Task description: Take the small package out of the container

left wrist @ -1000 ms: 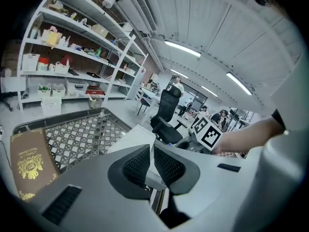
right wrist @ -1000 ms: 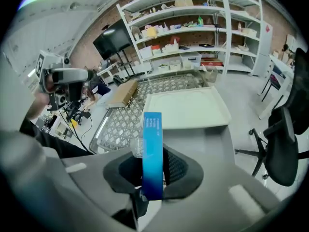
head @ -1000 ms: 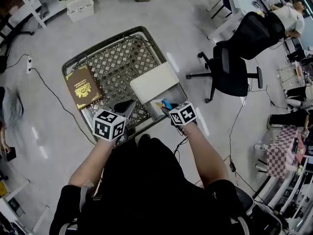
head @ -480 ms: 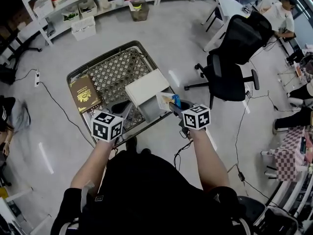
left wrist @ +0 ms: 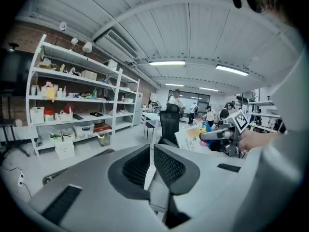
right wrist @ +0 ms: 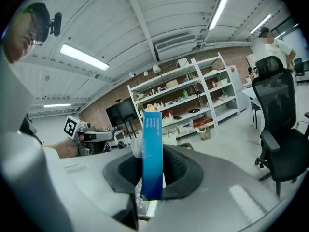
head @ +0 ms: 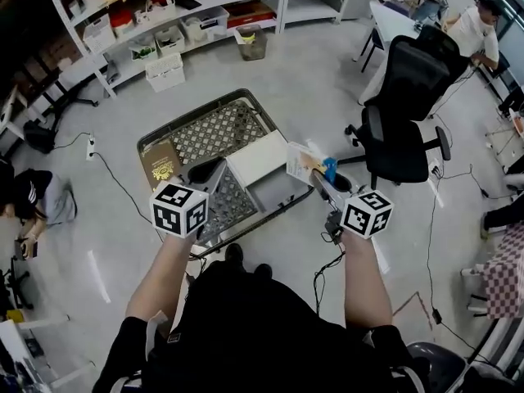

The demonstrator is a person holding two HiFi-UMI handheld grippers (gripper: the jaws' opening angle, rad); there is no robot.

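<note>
The right gripper [head: 326, 185], right of centre in the head view, is clamped on the small flat package with a blue edge [right wrist: 153, 153], holding it just right of the open white box container [head: 274, 188] at mid-frame on the grey metal mesh table [head: 214, 129]. The left gripper [head: 206, 173], left of the box, has its jaws closed together on nothing

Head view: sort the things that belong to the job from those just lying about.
Job: small package, clamped in the right gripper; open white container.
Lying about: brown book on the mesh table, black office chair, shelves.
</note>
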